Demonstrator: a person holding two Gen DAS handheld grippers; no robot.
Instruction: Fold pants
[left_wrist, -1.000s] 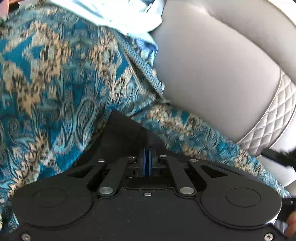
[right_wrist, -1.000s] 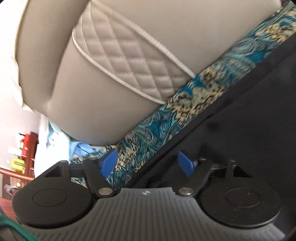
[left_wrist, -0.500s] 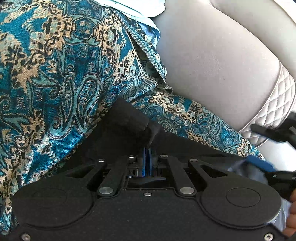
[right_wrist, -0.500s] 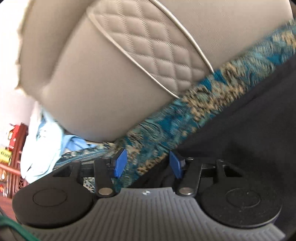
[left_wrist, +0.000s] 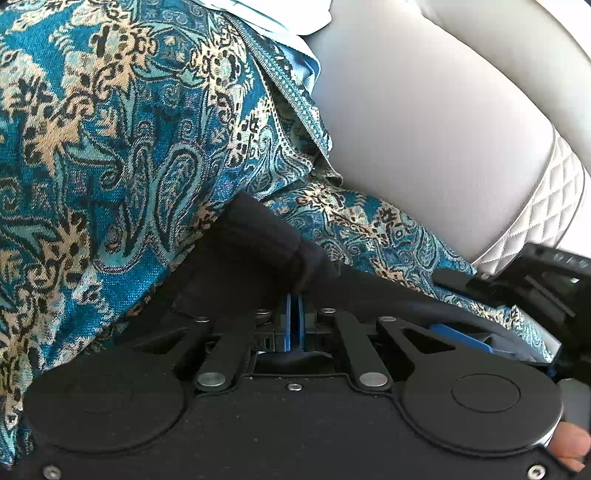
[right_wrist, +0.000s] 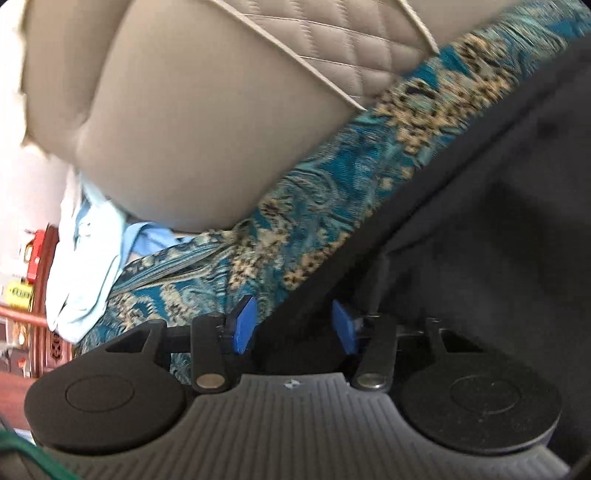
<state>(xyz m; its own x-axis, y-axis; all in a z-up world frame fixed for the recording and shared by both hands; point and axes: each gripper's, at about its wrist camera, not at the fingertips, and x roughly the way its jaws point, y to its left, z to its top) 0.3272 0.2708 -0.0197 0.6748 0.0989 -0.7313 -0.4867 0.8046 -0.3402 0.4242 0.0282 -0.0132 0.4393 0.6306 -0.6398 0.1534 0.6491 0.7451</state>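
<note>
In the left wrist view, the left gripper (left_wrist: 294, 314) is pointing down at the black pants (left_wrist: 255, 254), which are lying on a teal paisley cover (left_wrist: 110, 155) spread over a beige sofa (left_wrist: 424, 122). Its blue pads (left_wrist: 287, 325) are pressing together, pinching a thick folded edge of the black cloth that is bunching up right at their tips. A pale blue cloth (left_wrist: 295, 44) is showing at the top edge. The right gripper (left_wrist: 498, 306) is coming into sight at the right edge, low over the pants' edge.

In the right wrist view, the right gripper (right_wrist: 295, 325) is standing with its blue pads (right_wrist: 243, 325) apart, and the edge of the pants (right_wrist: 480, 221) is running between them; the pads are not pressing on it. The teal cover (right_wrist: 332, 206) is crossing the frame beside the dark cloth, under the quilted sofa (right_wrist: 184, 110). At the far left a yellow label (right_wrist: 20, 293) is showing dark characters too blurred to read.
</note>
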